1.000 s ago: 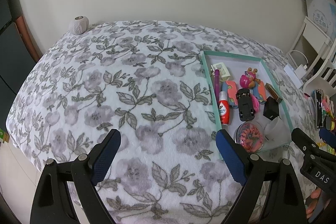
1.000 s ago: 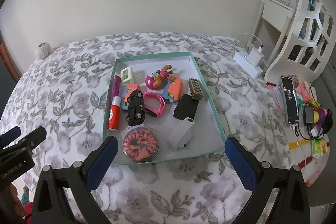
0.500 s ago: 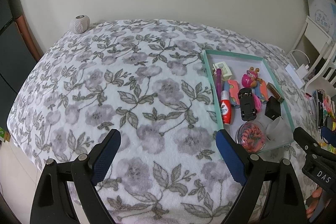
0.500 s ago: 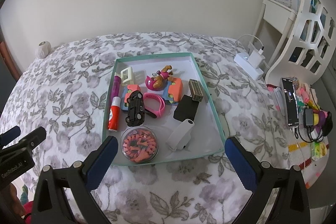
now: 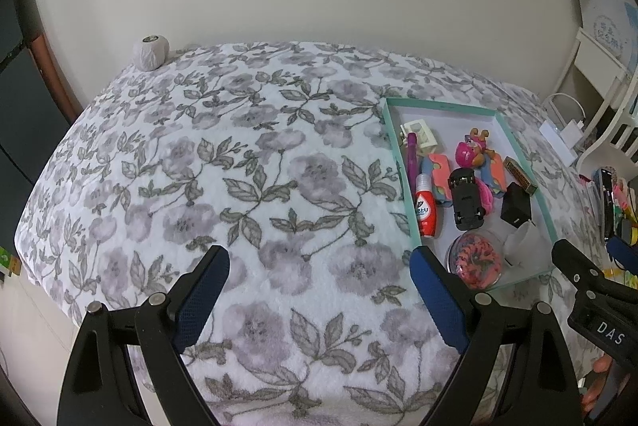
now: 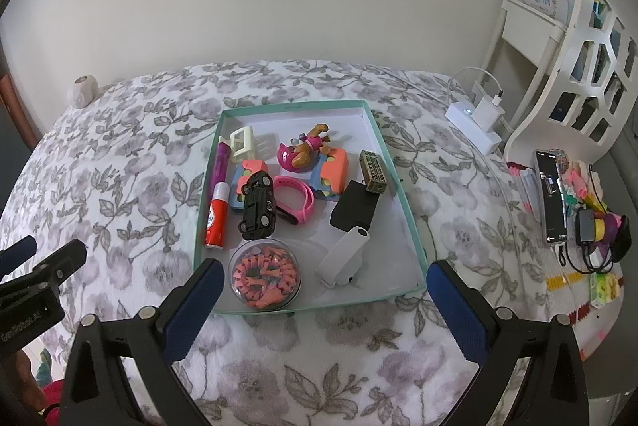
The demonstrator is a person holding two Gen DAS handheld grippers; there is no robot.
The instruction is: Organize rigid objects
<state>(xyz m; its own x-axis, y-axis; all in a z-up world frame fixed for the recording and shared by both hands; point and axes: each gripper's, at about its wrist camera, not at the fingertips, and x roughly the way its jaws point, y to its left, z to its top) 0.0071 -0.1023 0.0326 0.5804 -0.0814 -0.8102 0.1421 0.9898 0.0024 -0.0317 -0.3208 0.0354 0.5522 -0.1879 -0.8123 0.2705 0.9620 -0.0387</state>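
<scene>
A shallow teal-rimmed tray [image 6: 402, 194] lies on the flowered bedspread [image 5: 239, 186]. Inside it are a black toy car [image 6: 258, 206], a red-and-white bottle [image 6: 216, 216], a purple pen [image 6: 222, 158], a pink watch band [image 6: 295, 196], a pink figurine [image 6: 301, 150], a black block [image 6: 355, 210], a white cylinder device [image 6: 343, 258] and a clear round box of orange pieces [image 6: 265, 274]. My right gripper [image 6: 321, 296] hangs open over the tray's near edge, holding nothing. My left gripper [image 5: 319, 282] stands open above bare bedspread, left of the tray [image 5: 398, 162].
A white yarn ball [image 5: 150, 53] sits at the bed's far left corner by the wall. A white charger and power strip [image 6: 476, 119] lie at the right. A phone [image 6: 550, 194] and small colourful items crowd the right edge beside a white chair [image 6: 578, 67].
</scene>
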